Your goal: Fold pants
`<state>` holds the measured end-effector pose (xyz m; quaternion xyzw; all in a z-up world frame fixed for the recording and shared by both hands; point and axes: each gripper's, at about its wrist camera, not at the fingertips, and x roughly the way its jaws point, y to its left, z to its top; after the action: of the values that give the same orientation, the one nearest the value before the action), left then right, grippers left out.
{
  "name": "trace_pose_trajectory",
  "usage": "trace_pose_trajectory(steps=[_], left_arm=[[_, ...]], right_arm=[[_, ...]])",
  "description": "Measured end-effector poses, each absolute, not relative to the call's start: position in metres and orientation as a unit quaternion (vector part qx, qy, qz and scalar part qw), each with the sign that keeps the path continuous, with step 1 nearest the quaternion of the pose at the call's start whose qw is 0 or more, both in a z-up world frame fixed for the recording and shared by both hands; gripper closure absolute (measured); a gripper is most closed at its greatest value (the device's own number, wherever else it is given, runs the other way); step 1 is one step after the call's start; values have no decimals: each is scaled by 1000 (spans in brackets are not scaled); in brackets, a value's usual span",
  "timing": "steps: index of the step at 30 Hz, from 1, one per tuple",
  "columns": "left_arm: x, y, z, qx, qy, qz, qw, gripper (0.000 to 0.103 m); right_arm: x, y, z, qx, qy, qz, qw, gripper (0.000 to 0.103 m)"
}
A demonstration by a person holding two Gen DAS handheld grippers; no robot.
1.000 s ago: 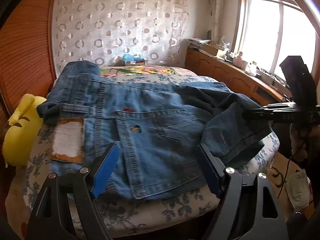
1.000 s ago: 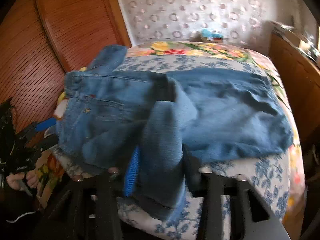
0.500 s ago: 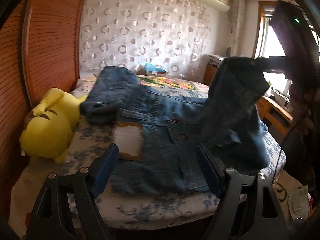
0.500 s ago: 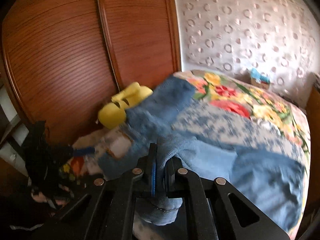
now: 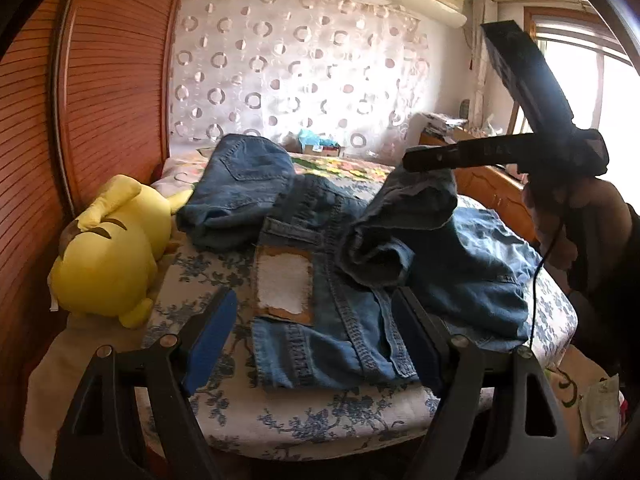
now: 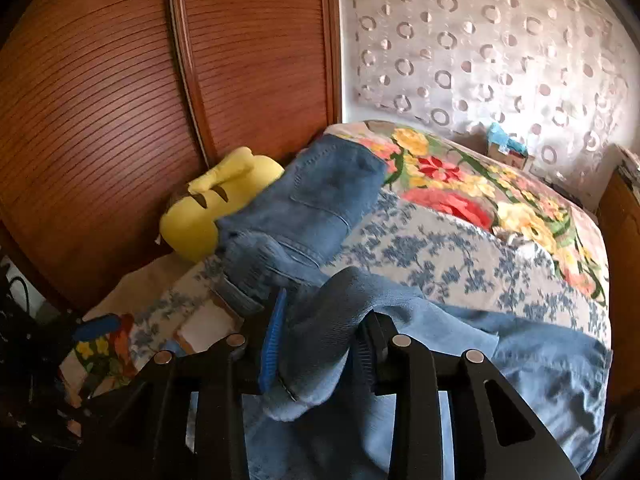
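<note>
Left wrist view: bed [image 5: 304, 424] w/ jeans [image 5: 360, 280] spread across, approx half folded; leg end carried over toward waistband, not yet laid flat. Right gripper [image 6: 316, 344] jaws just opened partway, hem between, earlier pinched tight. Left gripper [image 5: 312, 340] wide open, empty, hovering near waistband.

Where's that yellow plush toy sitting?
In both views, the plush toy lies at the bed's left edge, against the wooden wardrobe, touching the jeans.

Faded matt denim pants [image 5: 352, 320] on printed cotton bedsheet [image 5: 304, 420]; glossy ribbed wooden wardrobe [image 6: 120, 92].
</note>
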<state>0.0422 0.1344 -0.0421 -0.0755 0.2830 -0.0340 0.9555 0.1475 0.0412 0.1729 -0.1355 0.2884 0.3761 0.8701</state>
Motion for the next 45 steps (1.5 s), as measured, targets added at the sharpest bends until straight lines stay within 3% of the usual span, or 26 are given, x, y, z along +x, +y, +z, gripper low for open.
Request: trace_pose_trajectory(steps=[5,9,19,28,30,31,32,34,45], left_arm=[[52,117,-47,-66,290,-51,953,23],[63,101,-49,-57,293,-66,952,23],[102,81,-62,-45,317,-85,943,56],[130,76,-71,-23,342,-70,937,59],[133,78,-71,-22,343,-70,937,72],[132,79,-69,-20,339,-72,938,87],[131,80,-68,-19,337,-74,938,95],[124,83,-62,-18,332,-76,940,98],[70,104,-17,-25,278,-76,957,100]], right_arm=[[131,21,168,-133,266,357,885,65],[130,3,155,-105,258,356,892,56],[91,-37,111,-96,272,358,888,56],[93,-52,71,-83,309,358,877,57],[98,-50,63,-87,315,356,876,57],[99,-49,60,-90,316,353,876,57],[101,-49,57,-94,317,350,876,57],[105,-49,51,-98,323,345,876,57],[106,-50,46,-92,319,359,872,57]])
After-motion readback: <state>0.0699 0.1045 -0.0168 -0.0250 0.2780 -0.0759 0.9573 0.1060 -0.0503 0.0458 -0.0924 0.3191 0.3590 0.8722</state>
